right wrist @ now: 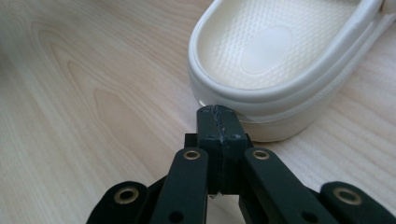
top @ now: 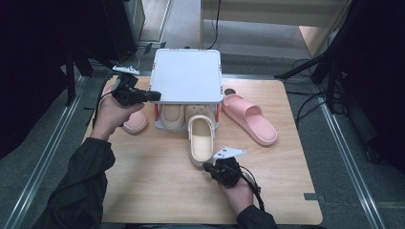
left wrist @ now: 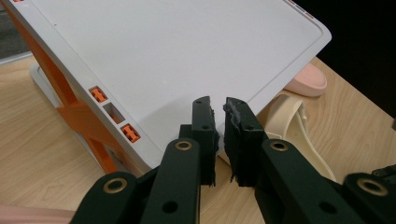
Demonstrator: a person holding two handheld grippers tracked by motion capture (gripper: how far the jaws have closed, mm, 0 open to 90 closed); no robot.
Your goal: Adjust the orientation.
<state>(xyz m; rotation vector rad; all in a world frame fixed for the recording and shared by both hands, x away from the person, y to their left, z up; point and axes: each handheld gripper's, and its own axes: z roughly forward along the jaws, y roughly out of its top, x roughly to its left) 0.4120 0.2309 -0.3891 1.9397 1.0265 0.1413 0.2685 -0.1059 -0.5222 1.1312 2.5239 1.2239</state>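
While the right gripper [right wrist: 218, 122], fingers pressed together on nothing, touches the cream slipper's [right wrist: 275, 56] heel, the left gripper [left wrist: 218, 112], fingers narrowly apart, rests at the rack [left wrist: 154, 60] beyond that slipper.

Cream slipper [top: 201, 138] flat on the table, toe under the white shoe rack [top: 186, 76], heel outward.

The shoe rack [top: 187, 76] had a pale grey-white top, with orange side braces and small orange tabs set in its edge. The cream slipper [top: 201, 138] showed a fine pebbled pattern on its insole, with a smooth oval at the heel. A second cream slipper [top: 172, 116] matched it in colour. Two pink slippers [top: 249, 119] [top: 135, 122] were a soft salmon pink. The counter [top: 157, 181] was light wood with wavy grain. Both grippers [top: 155, 96] [top: 208, 167] were black with brass-coloured rivets. The person's sleeve [top: 81, 191] was dark.
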